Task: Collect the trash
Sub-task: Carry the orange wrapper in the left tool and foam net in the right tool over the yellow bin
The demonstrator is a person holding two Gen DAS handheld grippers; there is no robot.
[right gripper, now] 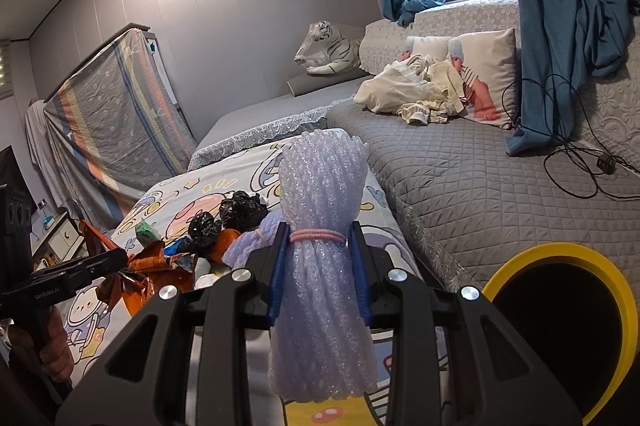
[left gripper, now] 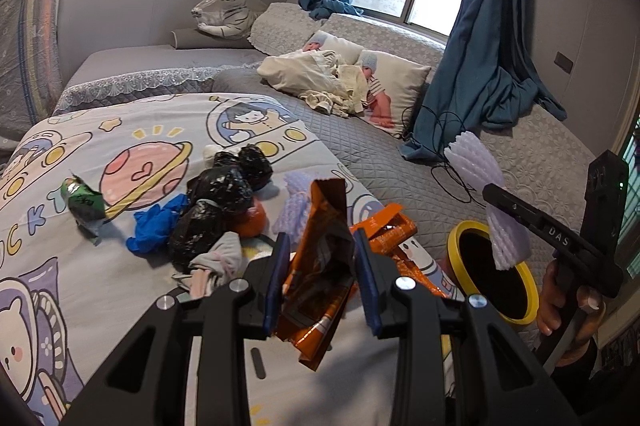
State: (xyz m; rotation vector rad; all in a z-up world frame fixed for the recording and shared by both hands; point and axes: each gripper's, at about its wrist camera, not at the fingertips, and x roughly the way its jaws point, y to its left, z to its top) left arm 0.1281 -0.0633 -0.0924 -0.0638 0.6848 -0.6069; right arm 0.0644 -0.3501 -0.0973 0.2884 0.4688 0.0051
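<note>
My left gripper (left gripper: 322, 280) is shut on a torn orange snack wrapper (left gripper: 320, 266), held above the cartoon-print blanket (left gripper: 100, 286). My right gripper (right gripper: 318, 272) is shut on a bundle of lilac foam netting (right gripper: 322, 226) tied with a pink band. In the left wrist view that foam bundle (left gripper: 500, 218) hangs over the yellow-rimmed bin (left gripper: 520, 310), with the right gripper (left gripper: 500, 203) reaching in from the right. The yellow-rimmed bin (right gripper: 616, 298) shows at the lower right of the right wrist view. The left gripper (right gripper: 132, 260) with the orange wrapper (right gripper: 152, 274) appears at left there.
On the blanket lie black plastic bags (left gripper: 224, 197), a blue glove (left gripper: 156, 226), a green wrapper (left gripper: 84, 201), more foam netting (left gripper: 296, 201), an orange wrapper (left gripper: 388, 230) and a cloth scrap (left gripper: 216, 262). Pillows, clothes (left gripper: 320, 77), a toy tiger (left gripper: 228, 11) and a black cable (right gripper: 580, 161) lie beyond.
</note>
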